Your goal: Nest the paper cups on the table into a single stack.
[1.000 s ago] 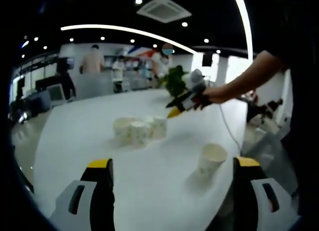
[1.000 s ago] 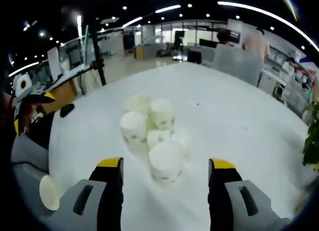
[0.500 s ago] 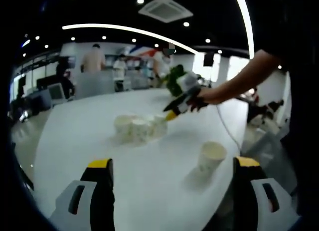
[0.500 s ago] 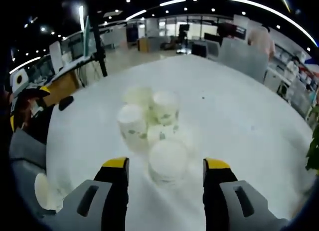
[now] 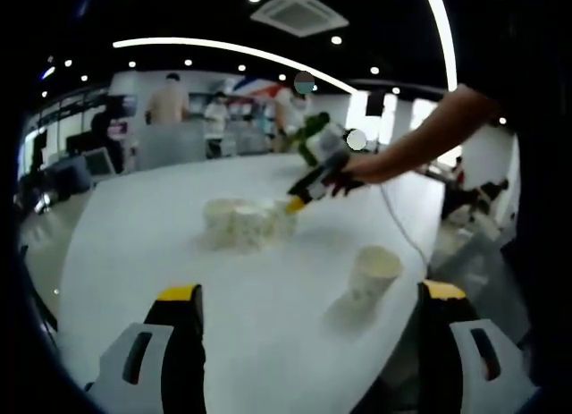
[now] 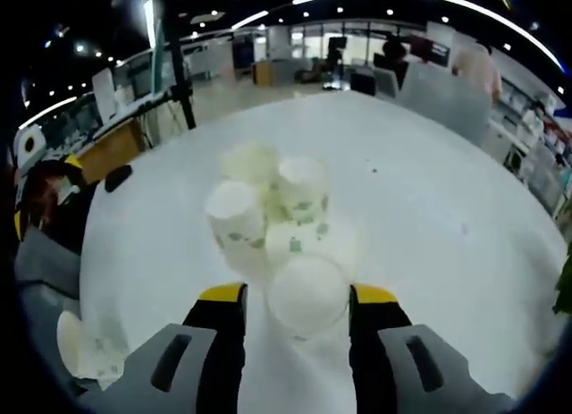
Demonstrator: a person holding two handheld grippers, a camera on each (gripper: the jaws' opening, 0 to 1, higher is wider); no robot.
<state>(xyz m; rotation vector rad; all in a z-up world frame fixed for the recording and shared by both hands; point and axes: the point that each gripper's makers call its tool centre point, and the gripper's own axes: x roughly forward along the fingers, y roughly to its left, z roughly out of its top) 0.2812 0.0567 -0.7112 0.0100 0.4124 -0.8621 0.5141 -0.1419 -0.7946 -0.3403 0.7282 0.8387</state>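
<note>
Right hand-held gripper (image 6: 295,299) astride nearest paper cup (image 6: 308,294)

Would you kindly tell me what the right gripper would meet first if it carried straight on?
The right gripper already has the nearest white paper cup between its open jaws, so that cup comes first; the clustered paper cups stand just beyond.

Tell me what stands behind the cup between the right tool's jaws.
Behind the nearest cup, between the right tool's jaws, four more paper cups cluster upright. Their bases are partly hidden by one another.
</note>
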